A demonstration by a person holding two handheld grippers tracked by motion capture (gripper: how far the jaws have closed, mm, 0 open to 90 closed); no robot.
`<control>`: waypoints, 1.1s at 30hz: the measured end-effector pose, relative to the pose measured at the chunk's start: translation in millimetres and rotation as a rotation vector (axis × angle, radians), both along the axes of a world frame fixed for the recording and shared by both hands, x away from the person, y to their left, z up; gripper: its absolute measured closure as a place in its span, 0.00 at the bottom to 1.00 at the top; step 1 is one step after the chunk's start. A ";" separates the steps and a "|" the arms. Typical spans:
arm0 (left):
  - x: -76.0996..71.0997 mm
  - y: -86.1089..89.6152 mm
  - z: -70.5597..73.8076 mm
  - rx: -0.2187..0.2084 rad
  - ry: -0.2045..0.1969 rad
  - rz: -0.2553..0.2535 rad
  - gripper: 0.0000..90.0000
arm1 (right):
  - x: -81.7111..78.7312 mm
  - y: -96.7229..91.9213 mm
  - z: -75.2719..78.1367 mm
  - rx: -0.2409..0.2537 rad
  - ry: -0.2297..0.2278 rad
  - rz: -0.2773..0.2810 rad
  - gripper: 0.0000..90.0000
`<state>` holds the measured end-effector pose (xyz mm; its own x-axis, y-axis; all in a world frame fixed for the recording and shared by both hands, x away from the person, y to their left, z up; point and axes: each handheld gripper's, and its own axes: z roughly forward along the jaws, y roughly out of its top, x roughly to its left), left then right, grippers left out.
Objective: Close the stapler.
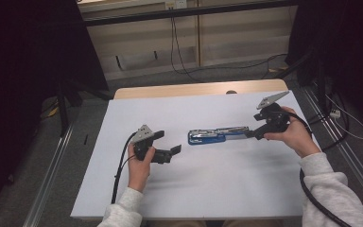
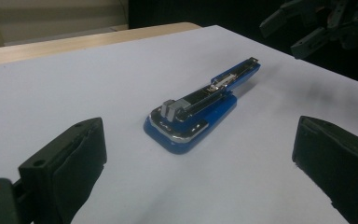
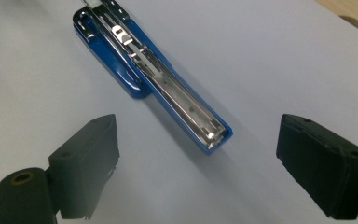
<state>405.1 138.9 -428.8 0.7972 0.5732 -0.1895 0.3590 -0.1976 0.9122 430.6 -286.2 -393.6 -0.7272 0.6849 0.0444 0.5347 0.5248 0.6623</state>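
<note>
A blue metal-railed stapler [image 1: 217,135] lies opened flat on the white desk [image 1: 208,189] between the left hand-held gripper [image 1: 168,142] and right hand-held gripper [image 1: 251,134], both with jaws spread wide and empty.

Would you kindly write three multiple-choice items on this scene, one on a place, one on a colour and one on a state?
1. Where does the stapler lie?
A. on the white sheet, between the two tongs
B. on the floor
C. clamped in the left tongs

2. What colour is the stapler's body?
A. red
B. blue
C. yellow

3. How do the right tongs stand?
A. shut on the stapler
C. shut on nothing
B. open, jaws either side of the stapler's near end

Answers: 1 A, the high view shows it flat on the sheet with the left tongs off to one side; 2 B, both gripper views show blue plastic around a silver metal channel; 3 B, the right gripper view shows wide-apart jaws touching nothing.
</note>
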 end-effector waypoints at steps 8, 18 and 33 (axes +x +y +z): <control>11.1 -16.7 -4.7 0.033 0.023 -0.024 0.03 | 0.6 -3.4 -5.7 -0.009 0.006 -0.010 0.14; 27.4 -25.6 -7.8 0.049 0.037 0.030 0.04 | -1.6 -8.1 -4.2 -0.002 -0.006 -0.025 0.14; 41.3 -37.3 -23.0 0.182 0.110 0.067 0.63 | -1.5 -10.1 -9.3 -0.021 -0.005 -0.038 0.14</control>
<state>446.4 101.7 -451.8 0.7362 0.6572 -0.1618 0.4723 -0.3277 0.8182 429.1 -296.3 -402.9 -0.7012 0.7125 0.0260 0.5509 0.5183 0.6541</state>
